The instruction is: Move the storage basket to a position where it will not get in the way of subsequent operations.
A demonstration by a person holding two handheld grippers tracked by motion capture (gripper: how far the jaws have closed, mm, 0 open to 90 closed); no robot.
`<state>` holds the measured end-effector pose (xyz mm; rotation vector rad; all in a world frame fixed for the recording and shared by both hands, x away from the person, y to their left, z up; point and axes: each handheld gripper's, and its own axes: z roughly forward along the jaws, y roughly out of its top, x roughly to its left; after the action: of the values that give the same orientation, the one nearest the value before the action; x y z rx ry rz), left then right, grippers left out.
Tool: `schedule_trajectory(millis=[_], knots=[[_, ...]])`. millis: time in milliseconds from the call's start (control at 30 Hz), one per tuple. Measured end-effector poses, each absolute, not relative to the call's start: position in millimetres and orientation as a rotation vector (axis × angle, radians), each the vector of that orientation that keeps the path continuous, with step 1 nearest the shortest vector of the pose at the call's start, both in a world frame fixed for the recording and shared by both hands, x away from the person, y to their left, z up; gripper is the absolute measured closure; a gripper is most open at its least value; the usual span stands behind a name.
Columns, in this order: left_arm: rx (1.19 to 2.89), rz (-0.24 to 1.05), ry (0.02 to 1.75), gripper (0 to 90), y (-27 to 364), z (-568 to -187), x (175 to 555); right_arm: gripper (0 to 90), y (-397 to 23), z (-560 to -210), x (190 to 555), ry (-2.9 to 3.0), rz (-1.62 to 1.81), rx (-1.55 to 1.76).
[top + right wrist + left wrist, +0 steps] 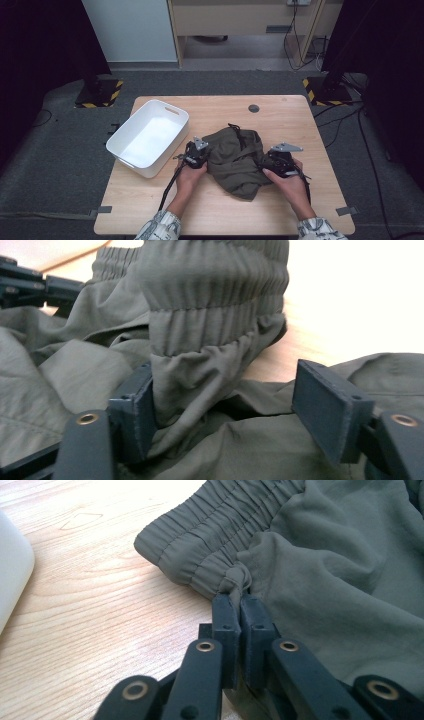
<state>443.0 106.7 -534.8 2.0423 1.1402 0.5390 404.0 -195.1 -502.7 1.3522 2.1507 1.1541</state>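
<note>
A light wooden table (295, 125) carries the scene, seen from above, with a person's two forearms in patterned sleeves (159, 226) entering from the near edge. At the table's middle lies a crumpled olive-green garment (235, 157) with a gathered elastic waistband (220, 527) and a dark drawstring (235, 129) trailing off its far side; it looks like a pair of shorts or trousers. A white plastic bin (148, 137) stands to the left of the garment, near it but apart, set at an angle and overhanging the table's left edge. A small round grey cap (254, 108) sits in the tabletop beyond the cloth.

The left hand (189, 175) reaches forward with its wrist level, holding the left gripper (199, 156) against the garment's left edge. In the left gripper view its jaws are pressed together on a pinch of cloth just under the waistband, the fabric bunched at the tips of the left gripper (239, 600).

The right hand (290, 182) comes in at the garment's right edge, angled inward toward the cloth, holding the right gripper (272, 161). In the right gripper view its jaws stand apart: a raised fold of waistband rests against one pad (137, 410), while the other pad (327, 410) is clear of it, so the right gripper (225, 412) has no clamp on the cloth. The left gripper's black links show at the upper left of that view, across the garment.

A black cable (169, 187) trails from the left gripper back over the tabletop toward the person.
</note>
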Motion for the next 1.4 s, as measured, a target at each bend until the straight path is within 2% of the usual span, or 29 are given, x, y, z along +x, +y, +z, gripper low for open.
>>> schedule_trajectory(millis=[133,200,267,500,700,1033,1400], knots=[[1.997,0.507,1.150,87.7,112.1,-533.0,443.4,51.1,-194.0,-502.1,402.8,2.173,1.133,1.349],[1.967,0.517,1.149,88.0,115.3,-528.6,442.0,63.1,-195.1,-500.1,401.3,2.164,1.129,1.357],[1.930,0.527,1.136,88.1,118.1,-519.6,439.8,70.1,-196.6,-498.1,401.0,2.169,1.127,1.362],[1.894,0.557,1.082,88.3,123.1,-489.7,438.8,81.0,-209.5,-482.6,408.1,2.133,1.167,1.362],[1.879,0.574,1.047,88.5,126.4,-468.5,439.1,85.4,-219.1,-464.0,417.3,2.094,1.192,1.350],[1.853,0.623,1.012,88.6,137.3,-430.8,442.7,87.1,-250.8,-426.5,427.0,2.046,1.214,1.337],[1.838,0.651,1.013,88.6,156.4,-407.3,451.1,88.2,-273.2,-410.1,439.0,2.019,1.247,1.342]])
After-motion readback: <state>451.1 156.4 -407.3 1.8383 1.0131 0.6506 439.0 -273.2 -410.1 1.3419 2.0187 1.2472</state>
